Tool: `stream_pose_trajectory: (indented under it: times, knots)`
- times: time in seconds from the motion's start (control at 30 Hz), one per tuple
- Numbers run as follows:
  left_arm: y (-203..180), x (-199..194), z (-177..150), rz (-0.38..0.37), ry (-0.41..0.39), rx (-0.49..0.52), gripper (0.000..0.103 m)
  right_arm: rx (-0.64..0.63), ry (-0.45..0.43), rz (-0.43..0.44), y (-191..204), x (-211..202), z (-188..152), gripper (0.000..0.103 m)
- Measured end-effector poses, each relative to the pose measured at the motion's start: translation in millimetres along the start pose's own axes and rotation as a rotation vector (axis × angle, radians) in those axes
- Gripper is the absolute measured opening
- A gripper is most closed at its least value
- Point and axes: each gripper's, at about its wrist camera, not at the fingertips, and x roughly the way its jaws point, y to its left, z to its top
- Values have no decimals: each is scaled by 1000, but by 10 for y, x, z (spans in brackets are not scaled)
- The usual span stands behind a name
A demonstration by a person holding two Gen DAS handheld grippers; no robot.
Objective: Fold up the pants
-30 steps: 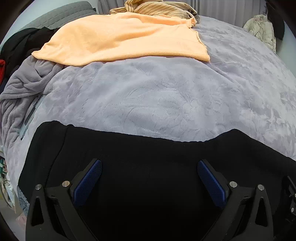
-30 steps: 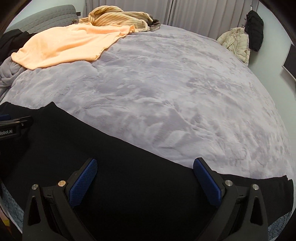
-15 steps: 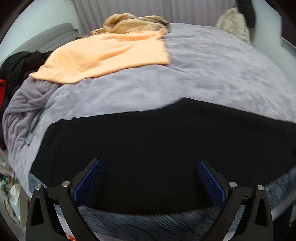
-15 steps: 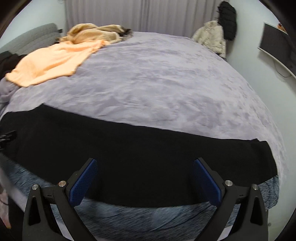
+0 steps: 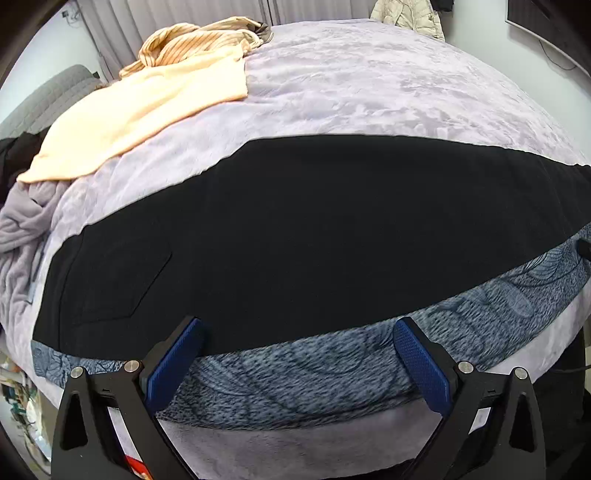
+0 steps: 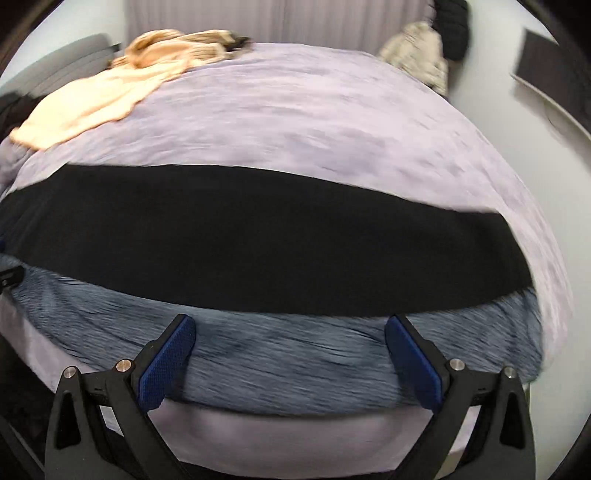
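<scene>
The black pants [image 5: 295,229] lie flat in a long band across the near edge of the bed, with a back pocket showing at the left; they also show in the right wrist view [image 6: 258,240]. My left gripper [image 5: 295,363] is open and empty, held off the near bed edge, apart from the pants. My right gripper [image 6: 290,356] is open and empty too, also back from the pants, over the blue-grey patterned bed side [image 6: 295,354].
A lilac plush blanket [image 5: 369,92] covers the bed. A peach garment [image 5: 140,110] and a striped beige one [image 5: 199,40] lie at the far left. A crumpled grey blanket [image 5: 22,218] hangs at the left edge. A pale jacket [image 5: 410,14] hangs beyond the bed.
Both grippers have pulled back and up from over the pants to beyond the near bed edge. The pants now lie farther ahead, and the patterned bed side has come into view.
</scene>
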Motion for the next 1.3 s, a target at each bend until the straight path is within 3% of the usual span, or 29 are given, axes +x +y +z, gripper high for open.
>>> stream_pose_trajectory:
  times: [0.13, 0.2, 0.33, 0.47, 0.57, 0.63, 0.67, 0.77, 0.87, 0.9, 0.97, 1.03, 1.1, 1.17, 1.2, 1.3]
  knots:
    - [-299, 87, 262, -86, 11, 6, 103, 74, -31, -47, -522, -63, -117, 103]
    - [-490, 164, 380, -93, 12, 7, 103, 75, -61, -4, -638, -96, -134, 103]
    - [-846, 253, 585, -80, 15, 41, 103, 26, -123, -34, -573, -146, -103, 103]
    - [-1016, 243, 691, -141, 26, 50, 103, 8, -274, -70, -625, -474, -55, 103]
    - [-1136, 287, 707, -114, 15, 71, 103, 66, -224, -79, -1038, -323, 18, 100]
    - [-1193, 286, 742, -110, 9, 82, 103, 155, -172, 15, -1340, -153, 101, 63]
    - [-1199, 291, 764, -112, 12, 83, 103, 182, -148, 61, -1443, -81, 144, 36]
    - [-1218, 314, 820, -112, 17, 79, 103, 157, -131, 102, -1499, 77, 267, 34]
    - [-1249, 314, 875, -108, 24, 73, 103, 135, -149, 96, -1489, 25, 303, 17]
    - [-1246, 303, 890, -113, 21, 71, 103, 127, -172, 98, -1490, -36, 328, 16]
    - [-1344, 236, 782, -116, 17, 77, 103, 110, -188, 83, -1479, -74, 335, 16]
    - [-1426, 263, 798, -107, 18, 86, 103, 127, -118, 77, -1527, 79, 309, 16]
    - [-1435, 243, 853, -116, 27, 73, 103, 173, -110, 102, -1598, 118, 222, 18]
    - [-1493, 146, 854, -144, 25, 70, 103, 217, -118, 66, -1667, 56, 219, 57]
    - [-1535, 119, 900, -155, 13, 78, 103, 242, -133, 26, -1694, -17, 223, 68]
    - [-1682, 144, 1067, -108, -12, 62, 103, 207, -255, -36, -1521, -376, 225, 71]
